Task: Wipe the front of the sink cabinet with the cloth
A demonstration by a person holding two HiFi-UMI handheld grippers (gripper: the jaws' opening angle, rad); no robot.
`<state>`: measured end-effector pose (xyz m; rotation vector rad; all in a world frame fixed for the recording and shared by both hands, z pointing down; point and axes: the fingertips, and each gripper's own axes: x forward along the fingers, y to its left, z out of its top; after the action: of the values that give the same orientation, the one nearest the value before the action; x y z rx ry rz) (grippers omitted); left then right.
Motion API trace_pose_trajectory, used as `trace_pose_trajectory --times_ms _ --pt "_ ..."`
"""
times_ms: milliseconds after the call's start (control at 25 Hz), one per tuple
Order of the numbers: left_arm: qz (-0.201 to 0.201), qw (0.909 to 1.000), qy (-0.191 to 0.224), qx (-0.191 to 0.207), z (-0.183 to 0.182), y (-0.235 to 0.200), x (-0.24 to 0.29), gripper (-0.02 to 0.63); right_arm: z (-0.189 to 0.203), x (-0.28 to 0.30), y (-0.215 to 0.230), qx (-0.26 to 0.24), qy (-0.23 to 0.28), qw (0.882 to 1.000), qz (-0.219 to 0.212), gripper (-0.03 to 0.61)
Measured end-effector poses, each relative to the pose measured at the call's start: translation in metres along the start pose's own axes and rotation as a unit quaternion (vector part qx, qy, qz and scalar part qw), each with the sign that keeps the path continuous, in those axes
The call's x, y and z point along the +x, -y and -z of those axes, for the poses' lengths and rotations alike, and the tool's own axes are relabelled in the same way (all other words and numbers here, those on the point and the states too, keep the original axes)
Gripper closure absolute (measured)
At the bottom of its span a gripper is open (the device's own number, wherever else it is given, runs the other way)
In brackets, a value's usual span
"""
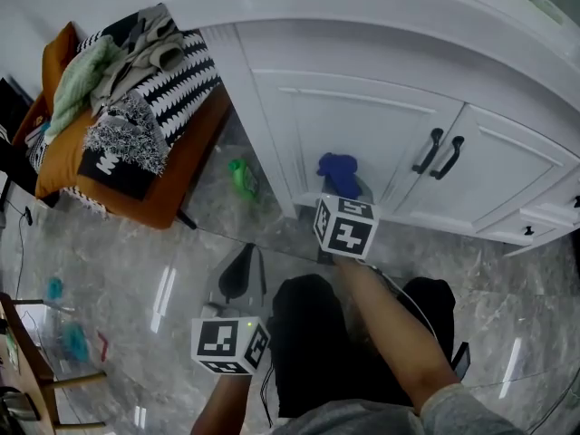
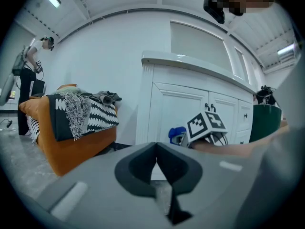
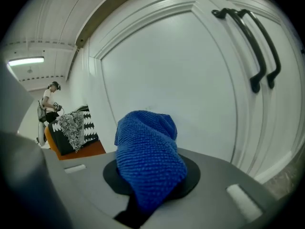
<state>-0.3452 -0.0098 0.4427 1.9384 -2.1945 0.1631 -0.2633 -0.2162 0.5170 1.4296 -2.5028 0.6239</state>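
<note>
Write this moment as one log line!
right claw: shut on blue knitted cloth | cloth: by white cabinet door | left claw: shut, empty

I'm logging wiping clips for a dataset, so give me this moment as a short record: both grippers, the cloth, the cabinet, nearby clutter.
right gripper: shut on the blue cloth, raised to the cabinet door
left gripper: shut, nothing held, low and away from the cabinet door
blue cloth: knitted, bunched; contact with the door not clear
cabinet door: white, with two dark handles side by side at its edge
clutter: orange chair piled with fabrics; green item on the floor
</note>
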Motion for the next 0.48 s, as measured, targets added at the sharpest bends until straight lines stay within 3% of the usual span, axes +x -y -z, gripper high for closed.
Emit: trace_pose_trajectory --times_ms 240,480 --pt "-0.009 0.9999 0.000 -0.009 0.003 -0.015 -0.005 0.604 0.006 0.015 -0.040 -0.025 -0.022 0.998 -0.044 0.521" --pt "-0.020 0.9996 0.007 -0.017 0.001 -0.031 -0.008 0.604 0.005 0.016 -0.113 -0.059 -0.042 0.977 -0.200 0.520"
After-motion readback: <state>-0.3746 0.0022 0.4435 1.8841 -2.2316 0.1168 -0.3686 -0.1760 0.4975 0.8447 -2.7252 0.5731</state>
